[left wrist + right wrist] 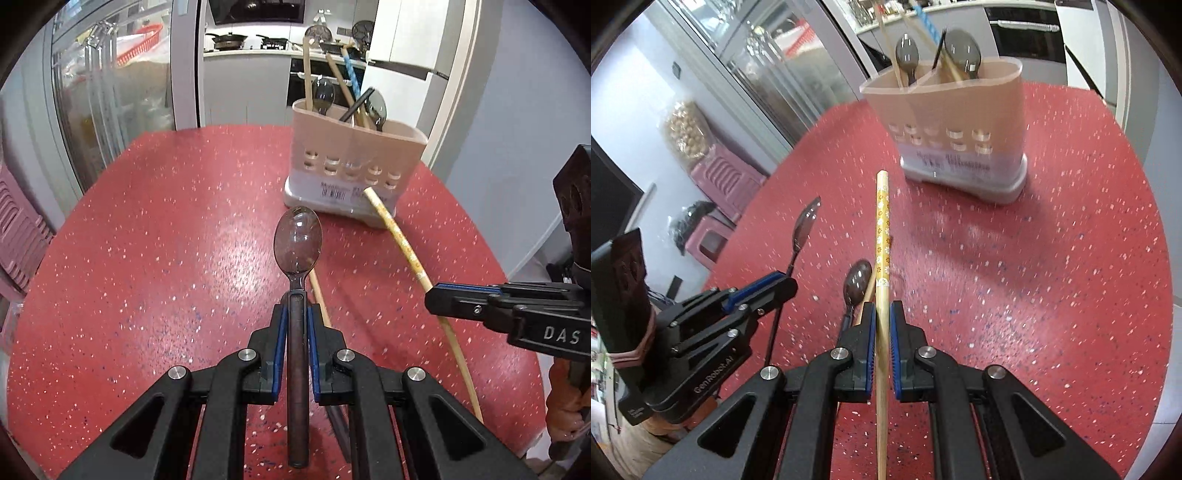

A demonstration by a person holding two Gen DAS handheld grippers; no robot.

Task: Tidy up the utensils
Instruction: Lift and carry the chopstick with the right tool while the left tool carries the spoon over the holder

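With both grippers loaded, I am carrying utensils toward the caddy (354,162).
My left gripper (297,325) is clamping a smoky translucent plastic spoon (297,243); my right gripper (882,325) is pinching a slim flower-printed bamboo chopstick (882,229). One spoon (856,284) and a chopstick are still lying on the speckled red tabletop (1034,277).

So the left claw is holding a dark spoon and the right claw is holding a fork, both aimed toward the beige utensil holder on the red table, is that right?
Not quite. The right claw holds a patterned bamboo chopstick, not a fork; the right wrist view shows it. The rest stands: the left claw grips the dark spoon, and both point toward the beige utensil holder on the red table.
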